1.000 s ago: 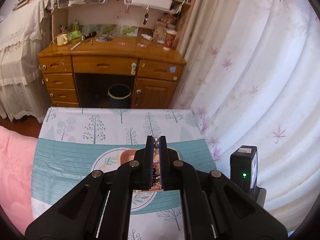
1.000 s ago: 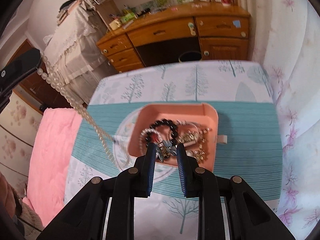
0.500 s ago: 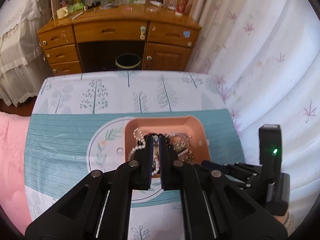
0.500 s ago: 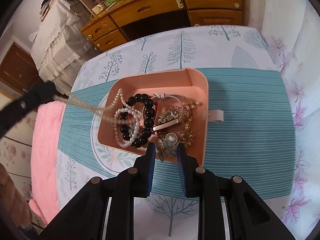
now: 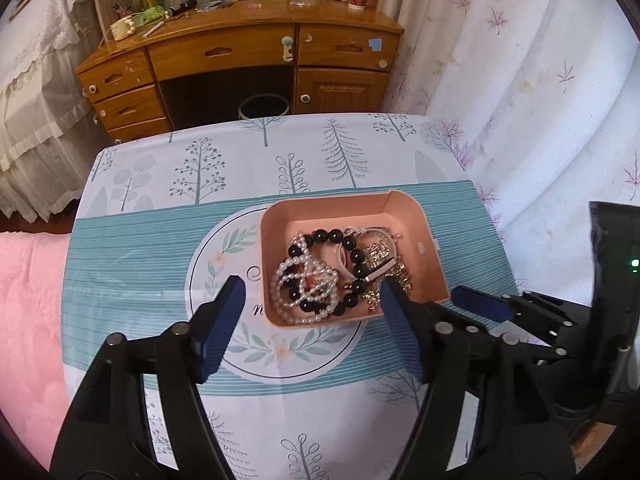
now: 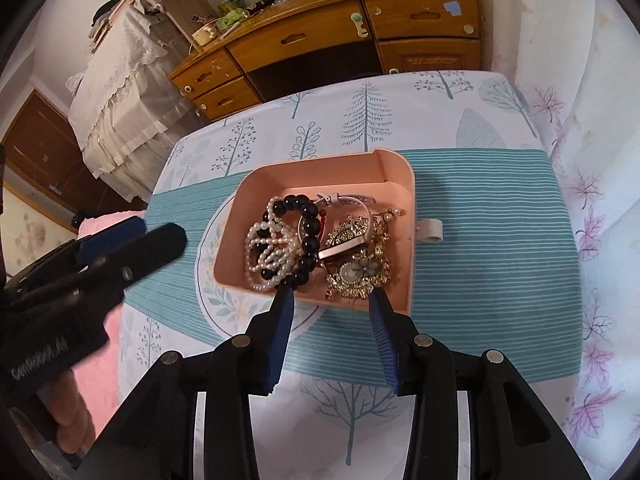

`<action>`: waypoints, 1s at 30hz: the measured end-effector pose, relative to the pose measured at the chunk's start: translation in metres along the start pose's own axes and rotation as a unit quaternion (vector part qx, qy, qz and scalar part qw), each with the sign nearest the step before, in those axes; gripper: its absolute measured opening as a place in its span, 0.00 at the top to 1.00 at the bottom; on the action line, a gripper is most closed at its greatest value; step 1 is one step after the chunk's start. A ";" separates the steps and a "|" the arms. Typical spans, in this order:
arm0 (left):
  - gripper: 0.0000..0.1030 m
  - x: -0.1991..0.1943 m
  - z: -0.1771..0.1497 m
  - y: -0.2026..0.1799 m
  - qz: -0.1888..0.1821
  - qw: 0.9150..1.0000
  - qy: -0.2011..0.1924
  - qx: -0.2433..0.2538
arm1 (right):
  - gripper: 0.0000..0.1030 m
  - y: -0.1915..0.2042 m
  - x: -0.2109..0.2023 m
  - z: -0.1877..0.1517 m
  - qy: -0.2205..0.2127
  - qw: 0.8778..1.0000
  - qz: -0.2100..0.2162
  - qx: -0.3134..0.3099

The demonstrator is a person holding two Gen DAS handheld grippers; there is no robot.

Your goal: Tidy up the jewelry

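**Both grippers opening over a full tray**

The left gripper (image 5: 310,292) hangs just above the near edge of the pink tray (image 5: 276,236). Its jaws are opening and stand wide, with nothing pinched between them. The pearl strand (image 5: 304,284) lies coiled in the tray right under that gap, draped over the black bead bracelet (image 5: 352,256). Lying slack there, it looks freshly let go, though that is a guess.

The right gripper (image 6: 330,296) sits at the tray's near wall on the other side. Its jaws are also opening, but less far, and nothing is between the pads. Just ahead of them lies a gold brooch (image 6: 358,274); whether that piece came from this gripper I cannot tell.

All the jewelry in view is inside the tray: pearls and black beads to the left, gold pieces and a pale strap (image 6: 344,200) to the right, tangled together. The tray stands on a tree-print cloth (image 6: 480,264) covering the table, with its small tab (image 6: 430,230) pointing right. A wooden desk (image 5: 240,52) stands beyond. Judged from this, the gathering step seems done; sorting the tangle remains.
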State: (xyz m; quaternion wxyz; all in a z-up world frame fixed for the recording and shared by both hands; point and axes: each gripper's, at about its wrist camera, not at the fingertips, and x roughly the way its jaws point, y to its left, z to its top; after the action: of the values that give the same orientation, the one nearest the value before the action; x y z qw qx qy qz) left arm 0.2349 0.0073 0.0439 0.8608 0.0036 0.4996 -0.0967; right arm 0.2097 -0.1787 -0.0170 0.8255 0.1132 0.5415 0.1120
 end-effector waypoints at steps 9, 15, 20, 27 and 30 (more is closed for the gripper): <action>0.34 -0.007 -0.054 0.018 0.013 1.000 0.000 -0.024 | 0.62 0.011 -0.016 -0.039 -0.019 0.999 -0.039 -0.031; 0.34 -0.012 -0.101 0.033 0.026 0.997 -0.010 -0.067 | 0.61 0.010 -0.020 -0.073 -0.026 0.999 -0.033 -0.027; 0.27 -0.018 -0.134 0.036 0.047 0.994 -0.023 -0.093 | 0.52 0.019 -0.027 -0.106 -0.045 0.997 -0.043 -0.034; 0.24 -0.021 -0.181 0.031 0.066 0.992 -0.033 -0.098 | 0.38 0.029 -0.045 -0.154 -0.097 0.993 -0.060 -0.039; 0.25 -0.023 -0.195 0.025 0.091 0.991 -0.042 -0.086 | 0.38 0.032 -0.047 -0.167 -0.097 0.992 -0.063 -0.046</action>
State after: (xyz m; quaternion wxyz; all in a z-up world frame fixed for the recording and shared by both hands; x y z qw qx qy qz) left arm 0.0599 0.0554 -0.0360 0.8833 -0.0290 0.4672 0.0256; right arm 0.0363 -0.1521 -0.0314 0.8838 0.0506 0.4595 0.0729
